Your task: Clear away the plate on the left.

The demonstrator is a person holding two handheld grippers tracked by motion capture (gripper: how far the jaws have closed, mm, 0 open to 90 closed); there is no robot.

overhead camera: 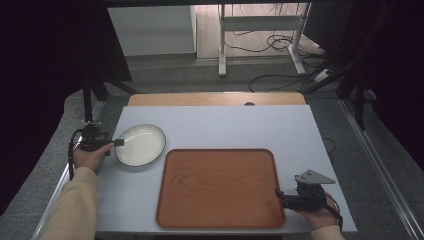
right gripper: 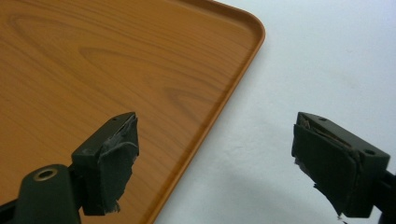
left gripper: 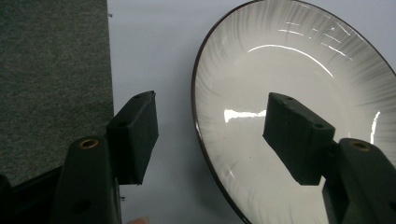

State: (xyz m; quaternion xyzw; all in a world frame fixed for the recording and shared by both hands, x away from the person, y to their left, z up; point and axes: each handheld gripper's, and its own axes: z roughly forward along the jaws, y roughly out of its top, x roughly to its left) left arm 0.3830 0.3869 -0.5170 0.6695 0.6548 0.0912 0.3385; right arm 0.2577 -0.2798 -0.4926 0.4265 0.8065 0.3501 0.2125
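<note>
Left gripper view, jaws: spread either side of the plate [left gripper: 299, 88] rim, no pad pressed on it; one finger [left gripper: 299, 135] is held over the bowl, the other [left gripper: 135, 135] outside, above the table [left gripper: 154, 46].
Left gripper view, plate: empty, white, dark-edged; its rim runs between the fingers.
Right gripper view, jaws: spread wide, nothing between them; the tray [right gripper: 93, 60] edge passes between the fingers, and the tray is empty.
High view, left gripper [overhead camera: 119, 143]: at the plate's left rim, the nearer of the two.
High view, right gripper [overhead camera: 278, 193]: at the tray's near right corner, well apart from the plate.
Judged next: closure on the rim.
</note>
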